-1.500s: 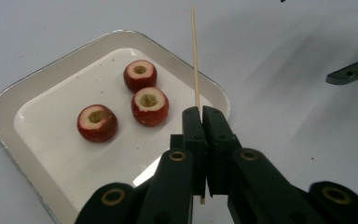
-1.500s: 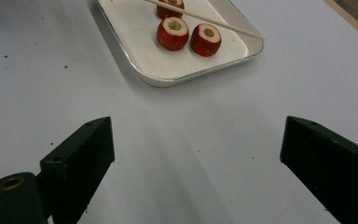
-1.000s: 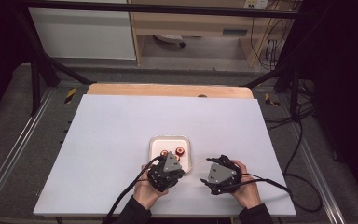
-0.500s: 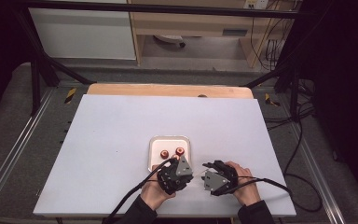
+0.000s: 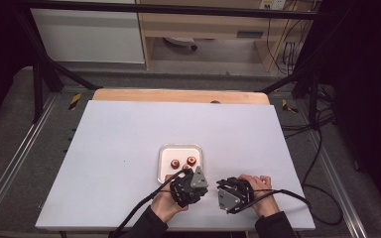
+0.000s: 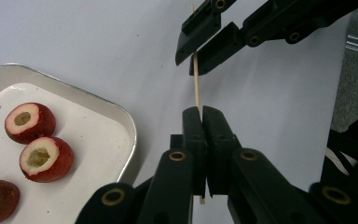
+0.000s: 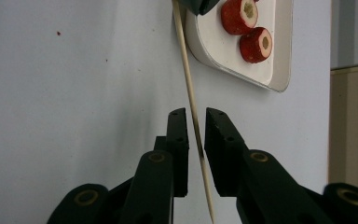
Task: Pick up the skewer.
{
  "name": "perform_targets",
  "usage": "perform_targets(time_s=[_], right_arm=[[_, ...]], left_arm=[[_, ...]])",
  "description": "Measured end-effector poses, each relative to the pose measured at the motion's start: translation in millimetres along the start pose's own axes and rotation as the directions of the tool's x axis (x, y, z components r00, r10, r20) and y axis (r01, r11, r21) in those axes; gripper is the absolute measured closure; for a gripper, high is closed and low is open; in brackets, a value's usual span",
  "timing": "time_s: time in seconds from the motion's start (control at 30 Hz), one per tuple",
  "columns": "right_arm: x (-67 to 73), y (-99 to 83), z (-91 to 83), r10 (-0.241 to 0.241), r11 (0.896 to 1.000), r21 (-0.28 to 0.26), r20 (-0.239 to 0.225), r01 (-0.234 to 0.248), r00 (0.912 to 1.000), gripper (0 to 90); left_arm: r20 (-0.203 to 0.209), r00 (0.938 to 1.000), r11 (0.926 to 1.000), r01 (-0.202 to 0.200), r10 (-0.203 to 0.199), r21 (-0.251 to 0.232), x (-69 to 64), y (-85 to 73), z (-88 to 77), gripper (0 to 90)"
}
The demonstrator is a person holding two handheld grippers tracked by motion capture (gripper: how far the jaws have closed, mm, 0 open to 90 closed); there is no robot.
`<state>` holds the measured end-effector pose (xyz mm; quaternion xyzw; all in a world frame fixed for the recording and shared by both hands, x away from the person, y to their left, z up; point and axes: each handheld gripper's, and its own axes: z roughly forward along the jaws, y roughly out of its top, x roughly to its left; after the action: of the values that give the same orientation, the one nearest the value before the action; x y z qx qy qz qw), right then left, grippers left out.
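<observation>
A thin wooden skewer (image 6: 196,86) (image 7: 186,70) spans the gap between my two grippers, just above the white table. My left gripper (image 6: 201,112) (image 5: 204,189) is shut on one end of it. Facing it, my right gripper (image 7: 196,114) (image 6: 193,58) (image 5: 220,192) has the skewer between its jaws. Those jaws have just been closing, and a narrow gap still shows beside the stick. A small white tray (image 5: 163,153) (image 6: 121,116) (image 7: 279,70) holds three red fruit pieces with hollowed cores (image 6: 45,158) (image 7: 256,44) (image 5: 191,160), just beyond the left gripper.
Both hands work near the front edge of the white table top (image 5: 129,139). A wooden strip (image 5: 178,95) runs along its far edge. Black cables (image 5: 139,206) trail from the grippers toward the person. Metal frame rails (image 5: 34,144) flank the table.
The two grippers have drawn closer together near the table's front. The right gripper's jaws have narrowed around the skewer. The left gripper keeps its grip.
</observation>
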<state>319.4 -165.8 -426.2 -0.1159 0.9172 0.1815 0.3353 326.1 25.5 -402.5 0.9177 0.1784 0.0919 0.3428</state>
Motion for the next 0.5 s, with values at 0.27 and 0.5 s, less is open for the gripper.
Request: perform_targets(time_s=[0.27,0.5], right_arm=[[3.1,-0.3,0.7,-0.072,0.997,0.012,0.003,0.072,0.9974,88.2],[4.2,1.9,-0.7,-0.114,0.993,0.019,0.007,0.114,0.9934,89.0]], left_arm=[[0.007,1.0,1.0,-0.001,0.001,0.0,0.8,0.1,-1.2,88.5],[0.022,0.9997,0.9998,0.009,-0.009,0.016,5.0,0.4,-2.3,85.2]])
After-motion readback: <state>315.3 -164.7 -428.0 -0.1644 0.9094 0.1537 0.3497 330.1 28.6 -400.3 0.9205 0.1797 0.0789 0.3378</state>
